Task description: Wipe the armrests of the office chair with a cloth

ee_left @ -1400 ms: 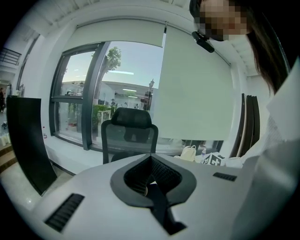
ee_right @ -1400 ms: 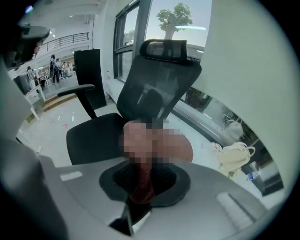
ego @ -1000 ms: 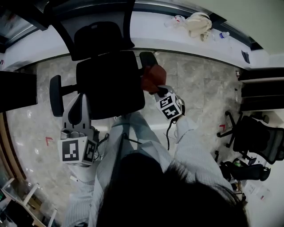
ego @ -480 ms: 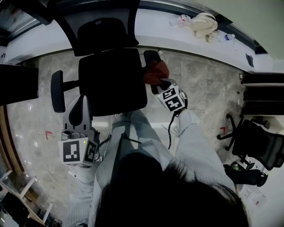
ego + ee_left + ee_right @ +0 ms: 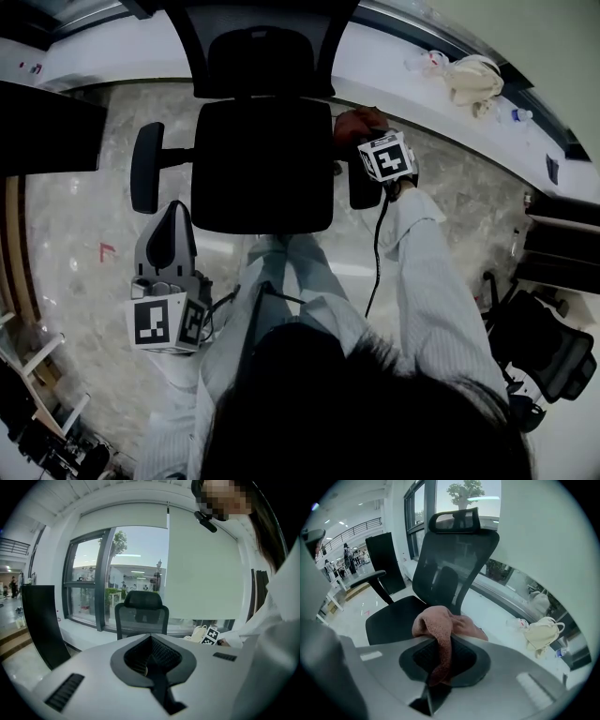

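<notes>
Right tool (image 5: 367, 139), clamped on the cloth (image 5: 352, 120), has slid from mid-pad to the far end of the right armrest (image 5: 364, 192), so that pass looks nearly done. Left tool (image 5: 172, 239) hangs closed and empty; the left armrest (image 5: 145, 169) likely comes next.

You stand on a pale marble-tile floor (image 5: 75, 216). Ahead, a white ledge (image 5: 112, 52) runs beneath daylit windows (image 5: 89, 573); a lowered roller blind (image 5: 201, 564) covers the right-hand pane. A cream bag (image 5: 473, 80) lies on the ledge.
</notes>
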{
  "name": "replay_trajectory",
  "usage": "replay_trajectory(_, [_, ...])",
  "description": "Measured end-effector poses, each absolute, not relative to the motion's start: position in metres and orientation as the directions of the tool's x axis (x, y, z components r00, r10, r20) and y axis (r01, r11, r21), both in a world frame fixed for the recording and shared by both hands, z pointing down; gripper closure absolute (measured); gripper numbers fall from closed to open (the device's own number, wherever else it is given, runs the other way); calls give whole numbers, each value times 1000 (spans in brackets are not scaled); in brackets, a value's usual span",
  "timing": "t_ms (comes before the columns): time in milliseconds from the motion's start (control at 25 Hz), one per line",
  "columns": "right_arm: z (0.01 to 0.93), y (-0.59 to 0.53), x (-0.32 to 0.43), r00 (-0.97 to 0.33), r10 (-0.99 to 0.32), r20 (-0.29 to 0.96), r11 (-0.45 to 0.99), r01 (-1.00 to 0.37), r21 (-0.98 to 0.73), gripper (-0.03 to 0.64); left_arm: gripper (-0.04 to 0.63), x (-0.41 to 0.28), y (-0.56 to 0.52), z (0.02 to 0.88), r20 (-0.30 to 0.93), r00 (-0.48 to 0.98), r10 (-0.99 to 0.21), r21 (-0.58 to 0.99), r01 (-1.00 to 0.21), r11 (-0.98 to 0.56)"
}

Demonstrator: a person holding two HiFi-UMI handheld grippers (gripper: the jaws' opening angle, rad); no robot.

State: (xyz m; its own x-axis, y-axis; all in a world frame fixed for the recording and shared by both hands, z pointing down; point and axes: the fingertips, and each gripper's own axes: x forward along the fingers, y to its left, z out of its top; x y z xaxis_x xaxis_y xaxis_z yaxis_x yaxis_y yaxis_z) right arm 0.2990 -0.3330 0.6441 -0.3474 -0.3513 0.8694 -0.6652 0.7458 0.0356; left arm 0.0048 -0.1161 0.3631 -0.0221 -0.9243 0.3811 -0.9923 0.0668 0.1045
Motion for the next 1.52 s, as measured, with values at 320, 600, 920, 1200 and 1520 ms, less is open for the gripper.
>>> replay_trajectory(320, [634, -271, 304, -385, -331, 861, 778, -628, 17, 577, 592, 25, -125, 357, 350, 45, -936, 147, -989, 7])
replay_trajectory(600, [613, -173, 326, -463, -294, 836, 772, -631, -78, 575, 592, 53, -136, 347, 305, 137, -942, 145, -985, -96])
replay_trajectory(920, [613, -131, 334, -466, -274, 842, 762, -639, -106, 577, 592, 72, -140, 347, 307, 183, -934, 164, -977, -138])
replay_trajectory(1200, [607, -182, 337, -480, -263, 837, 751, -647, -135, 577, 592, 55, -132, 351, 348, 117, -930, 164, -984, -62])
replay_trajectory(1520, [635, -291, 316, -425, -277, 862, 703, -701, -119, 577, 592, 8, -107, 366, 373, -10, -928, 139, -988, 67])
